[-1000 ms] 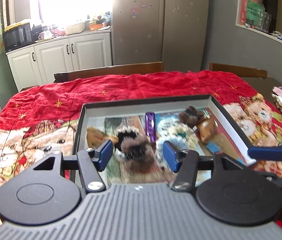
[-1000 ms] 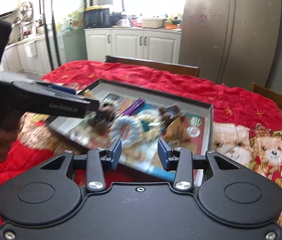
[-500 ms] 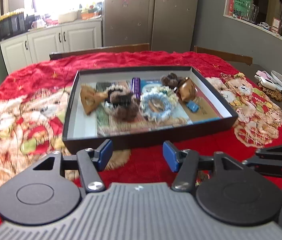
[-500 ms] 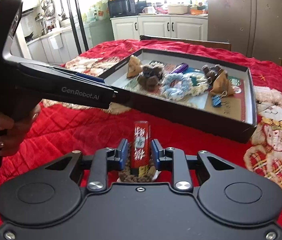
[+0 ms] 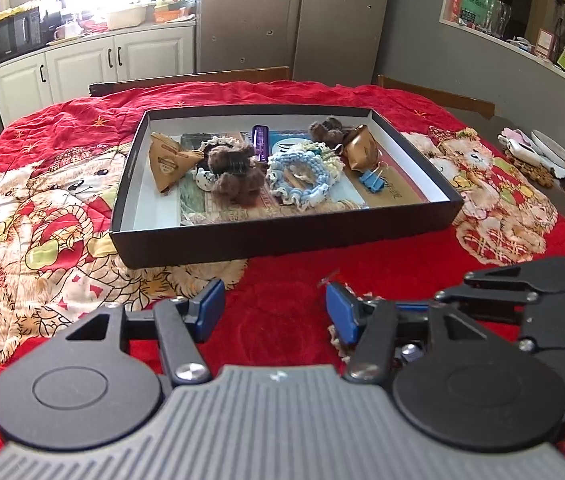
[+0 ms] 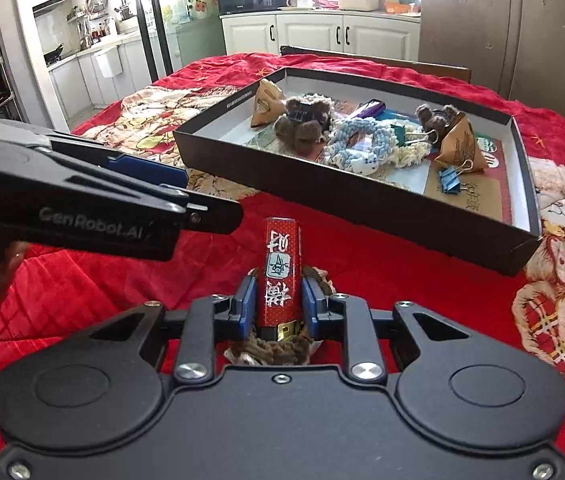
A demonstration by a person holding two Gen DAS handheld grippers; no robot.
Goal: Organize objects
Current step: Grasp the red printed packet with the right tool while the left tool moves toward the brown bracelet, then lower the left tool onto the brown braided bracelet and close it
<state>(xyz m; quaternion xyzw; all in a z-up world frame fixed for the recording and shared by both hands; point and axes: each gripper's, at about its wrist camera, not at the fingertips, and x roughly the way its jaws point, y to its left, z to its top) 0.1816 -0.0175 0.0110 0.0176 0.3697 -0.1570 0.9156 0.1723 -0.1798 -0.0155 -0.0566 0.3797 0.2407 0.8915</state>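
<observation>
- The right claw (image 6: 276, 304) is seen clamped on a red lighter (image 6: 280, 272), its blue pads pressed against the two long sides near the metal-capped end; its jaws have just been closing around it.
- The red lighter lies just in front of the black box (image 6: 362, 200), on top of a small brown crocheted piece (image 6: 278, 350) resting on the red blanket (image 6: 82, 300) that covers the table.
- The long axis of the lighter is aligned with the claw's line of sight, from 6 o'clock to 12 o'clock in the right wrist view; the gold-banded cap faces the camera and the plain end points toward the box.
- The grip across the narrow width is judged to be chosen so that the lighter can be lifted without rolling and carried into the box.
- The left claw (image 5: 274, 312) is held apart with nothing between its pads, low over the blanket at the box's near side, at about 9 o'clock of the lighter in the right wrist view.
- Inside the box, a purple lighter (image 5: 260, 142) already lies pointing at 12 o'clock, among a blue-and-cream scrunchie (image 5: 302, 176), brown furry hair clips (image 5: 234, 168), triangular paper packets (image 5: 168, 160) and a blue binder clip (image 5: 370, 180).
- The box is taken to be the collecting place, so the red lighter is probably meant to join them.
</observation>
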